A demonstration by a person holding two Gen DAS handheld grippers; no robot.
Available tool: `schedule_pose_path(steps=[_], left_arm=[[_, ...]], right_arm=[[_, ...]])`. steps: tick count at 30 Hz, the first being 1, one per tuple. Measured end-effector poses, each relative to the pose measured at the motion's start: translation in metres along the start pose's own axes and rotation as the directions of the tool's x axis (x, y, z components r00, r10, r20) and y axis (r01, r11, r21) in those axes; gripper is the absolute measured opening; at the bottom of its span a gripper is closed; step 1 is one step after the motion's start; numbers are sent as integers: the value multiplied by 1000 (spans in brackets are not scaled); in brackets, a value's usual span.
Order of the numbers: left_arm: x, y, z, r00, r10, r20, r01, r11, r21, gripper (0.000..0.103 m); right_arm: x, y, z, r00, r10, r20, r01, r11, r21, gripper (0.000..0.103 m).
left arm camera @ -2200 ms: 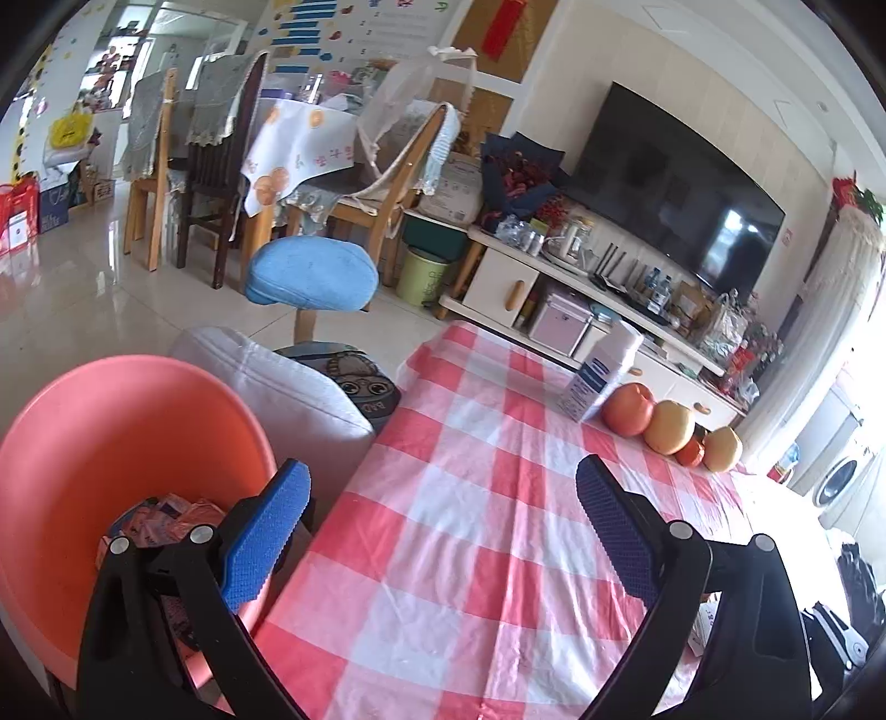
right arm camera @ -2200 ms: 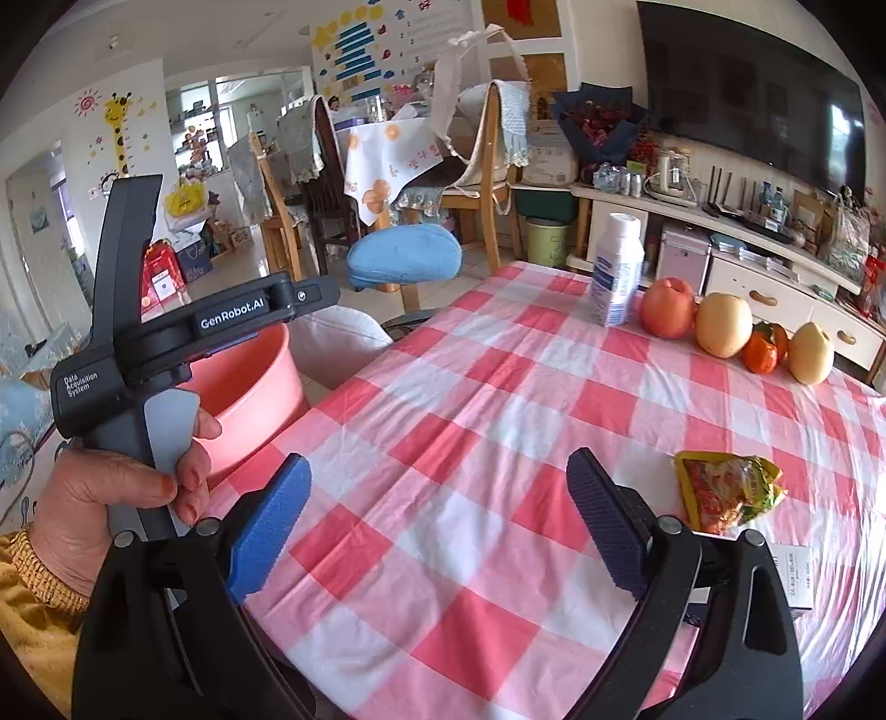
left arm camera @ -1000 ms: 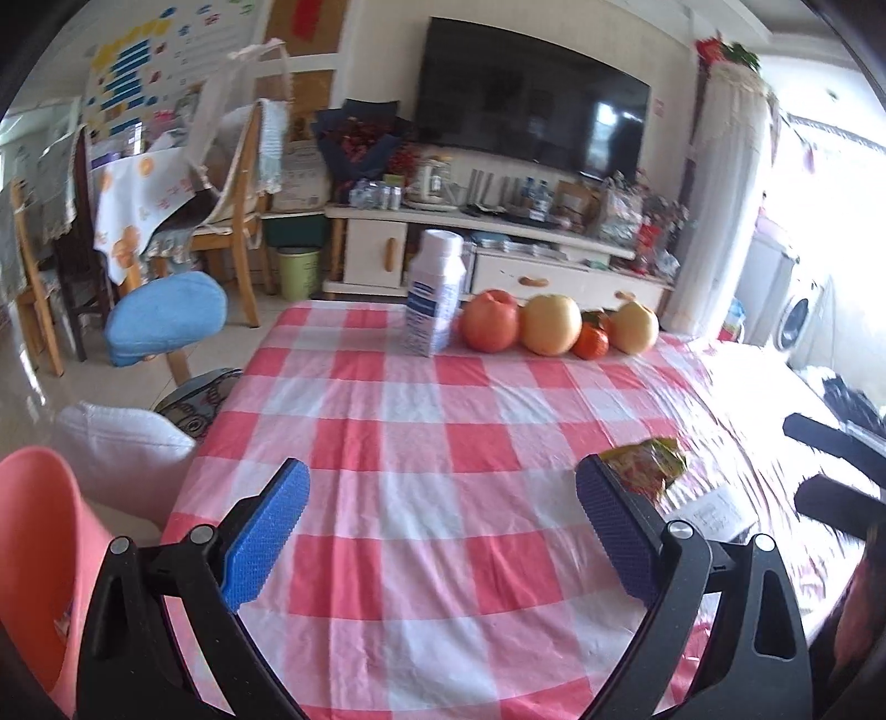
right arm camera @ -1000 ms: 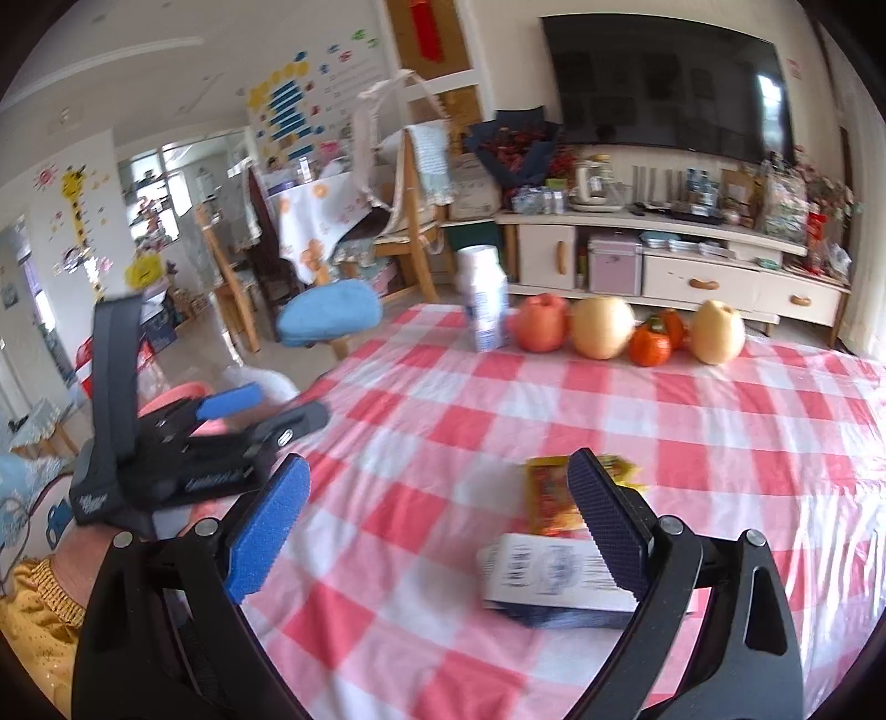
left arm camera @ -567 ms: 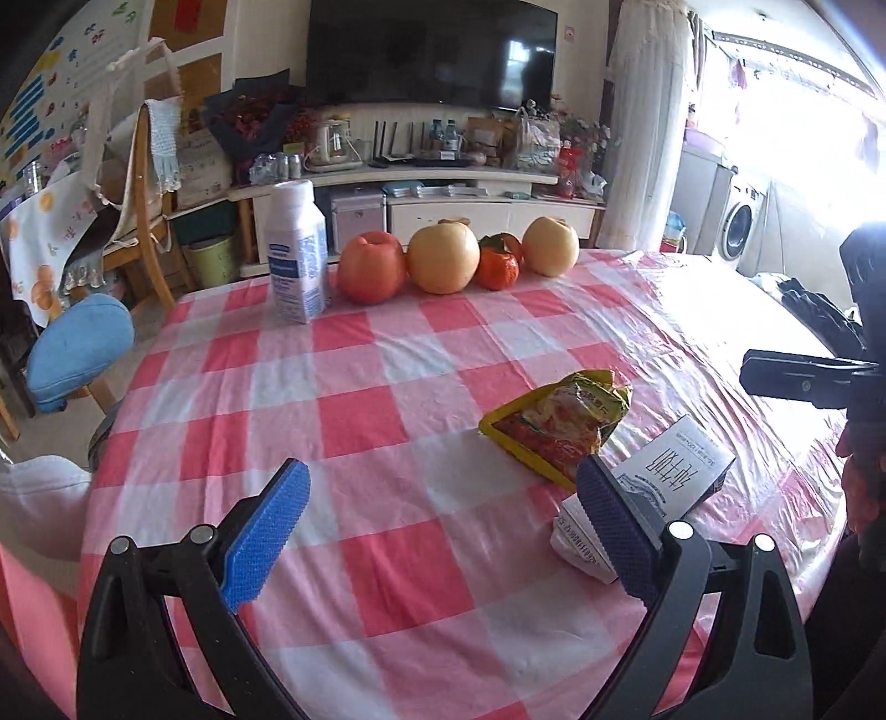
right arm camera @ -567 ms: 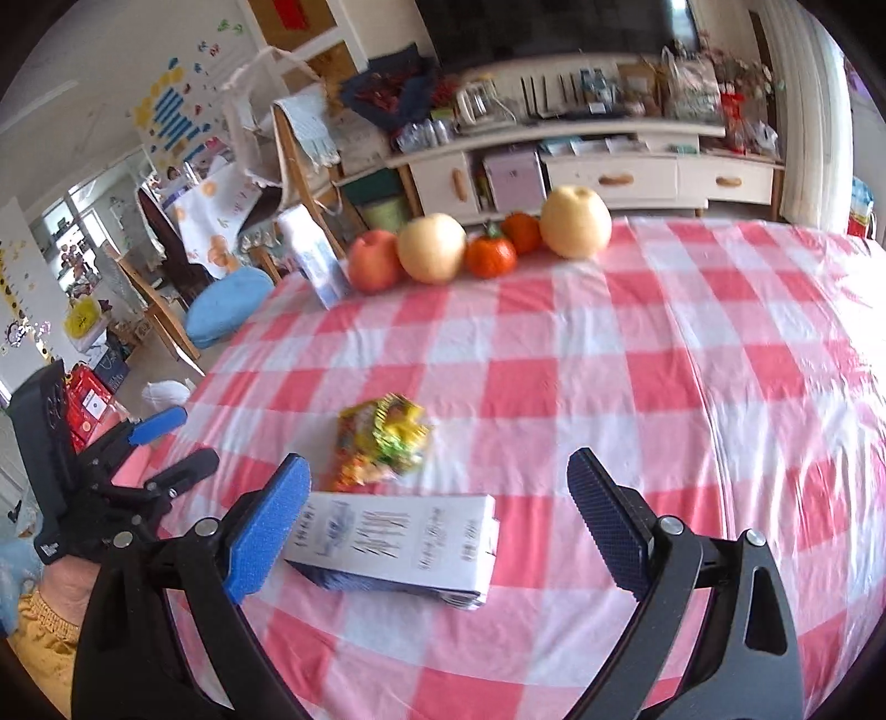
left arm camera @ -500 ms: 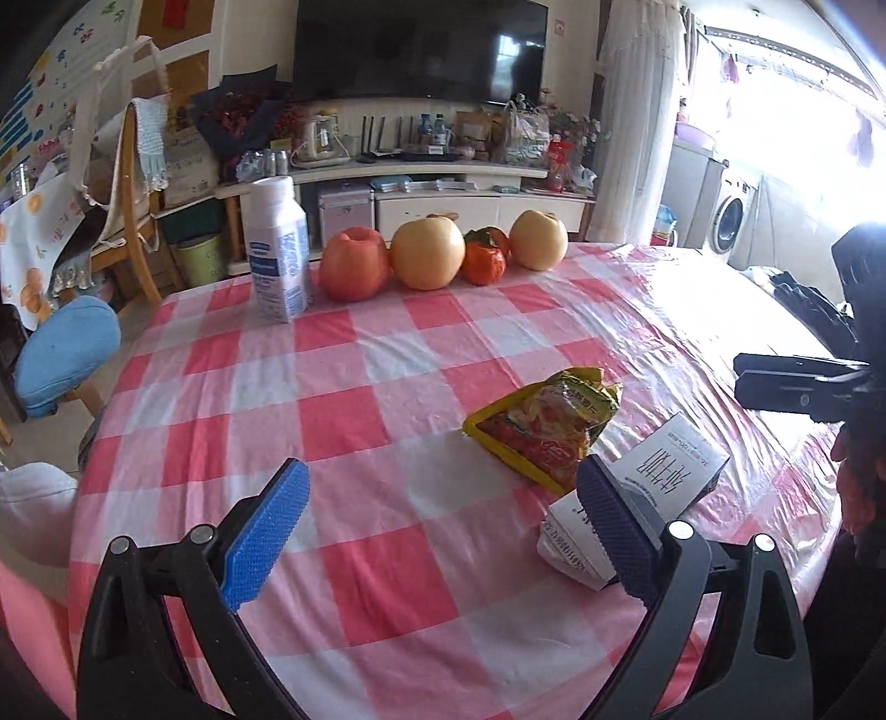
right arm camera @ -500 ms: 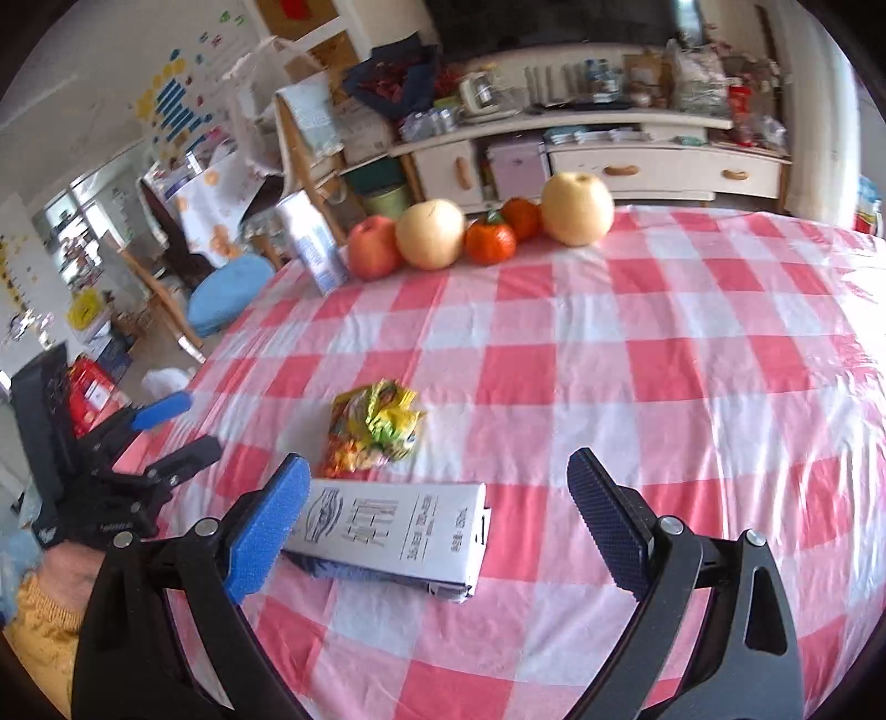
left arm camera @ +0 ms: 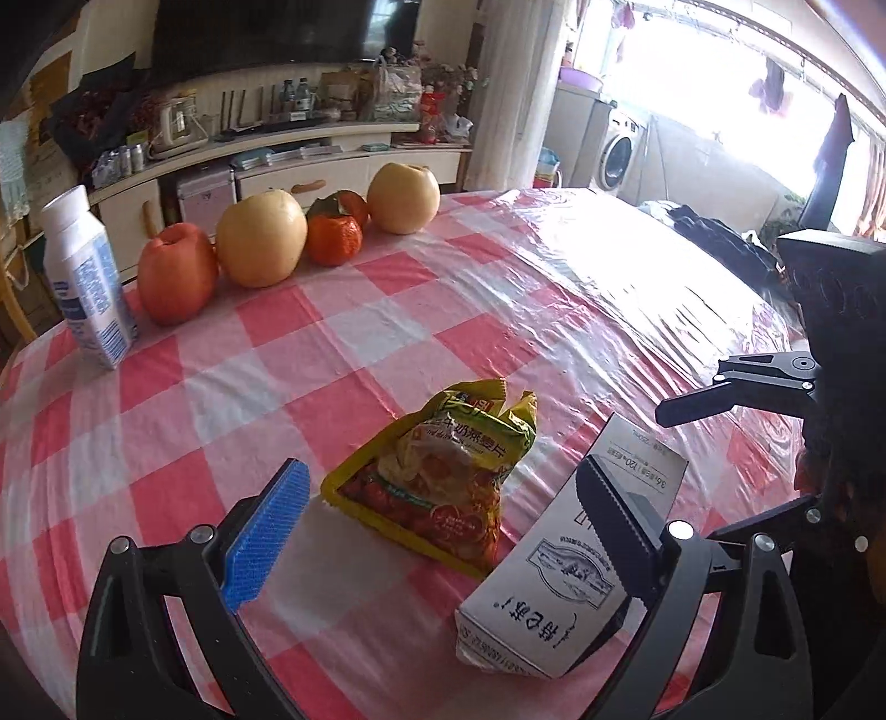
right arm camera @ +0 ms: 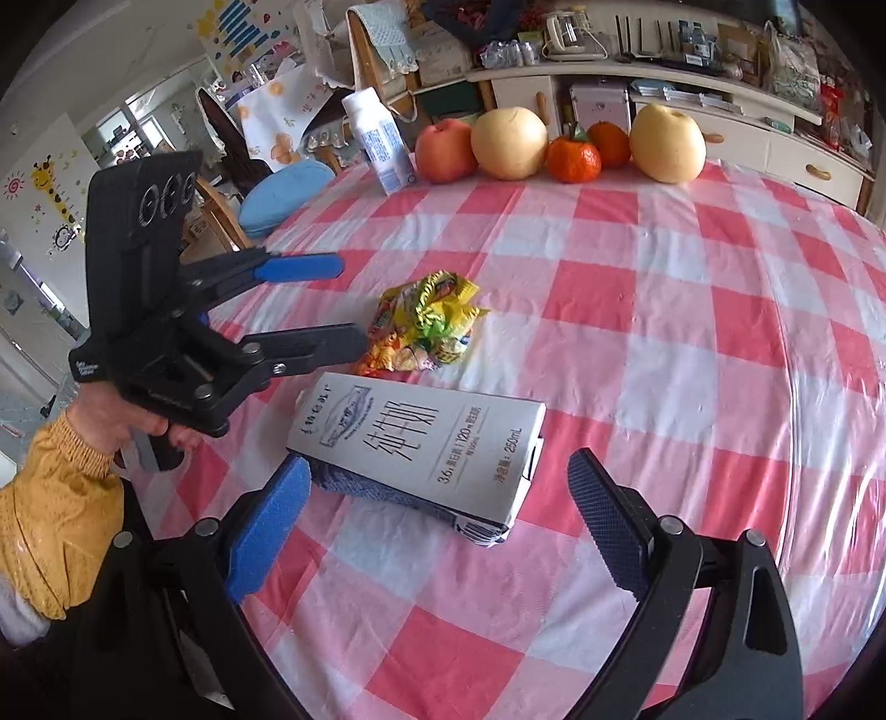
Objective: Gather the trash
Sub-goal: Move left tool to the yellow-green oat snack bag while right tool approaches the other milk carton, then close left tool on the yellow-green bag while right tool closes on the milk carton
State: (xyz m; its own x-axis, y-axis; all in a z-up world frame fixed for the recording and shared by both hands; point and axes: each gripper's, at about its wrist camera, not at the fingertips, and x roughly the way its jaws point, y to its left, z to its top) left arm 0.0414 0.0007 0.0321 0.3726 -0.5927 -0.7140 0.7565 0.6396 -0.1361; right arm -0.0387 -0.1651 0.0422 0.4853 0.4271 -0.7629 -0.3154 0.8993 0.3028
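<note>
A red-checked tabletop (left arm camera: pixel 387 310) under glossy plastic carries fruit at its far edge. Both the left gripper (left arm camera: pixel 437 512) and right gripper (right arm camera: pixel 432 523) gape wide, empty. The snack wrapper (left arm camera: pixel 443 476) lies between the left gripper's fingers, the milk carton (right arm camera: pixel 415 437) between the right's; closing early could pinch the film or skid the carton.

A family living room: a dark television (left arm camera: pixel 249 33) hangs above a cluttered low cabinet (left arm camera: pixel 288 160), a washing machine (left arm camera: pixel 623 152) stands beyond, and children's wall stickers (right arm camera: pixel 50 188) decorate the dining area.
</note>
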Motion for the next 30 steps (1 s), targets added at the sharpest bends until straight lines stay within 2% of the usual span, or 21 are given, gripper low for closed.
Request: schedule_pose_path(steps=[6,11,16,20,21,25,30], left_arm=[[20,4,15,999,-41,-21,42,998,51,96],[34,8,19,998,-46,-52,49,997,60,96],[43,13,18,997,-26,-70,28,999,23,96],[54,10,11,993,17,-120,-13,999,33,96],[53,10,10,994,28,-110,-25,999,33,95],[47,22,13,995,38,-91,-44,997,-58,85],[37,40,11,996,62,-62,-72,981,-182,61]], right_arm=[[10,4,-1,999,-12,-40,11,1000,-27,94],[18,10,-4,995,-76,-67,71,995,-75,94],[21,6,-2,984,-166,-58,160,983,-93,94],[25,2,1,969,-244,-41,238,965,-110,94],[25,1,2,966,-256,-32,251,962,-109,94],[24,-6,14,940,-339,32,341,937,-83,94],[25,-15,29,925,-367,100,370,929,-10,94]])
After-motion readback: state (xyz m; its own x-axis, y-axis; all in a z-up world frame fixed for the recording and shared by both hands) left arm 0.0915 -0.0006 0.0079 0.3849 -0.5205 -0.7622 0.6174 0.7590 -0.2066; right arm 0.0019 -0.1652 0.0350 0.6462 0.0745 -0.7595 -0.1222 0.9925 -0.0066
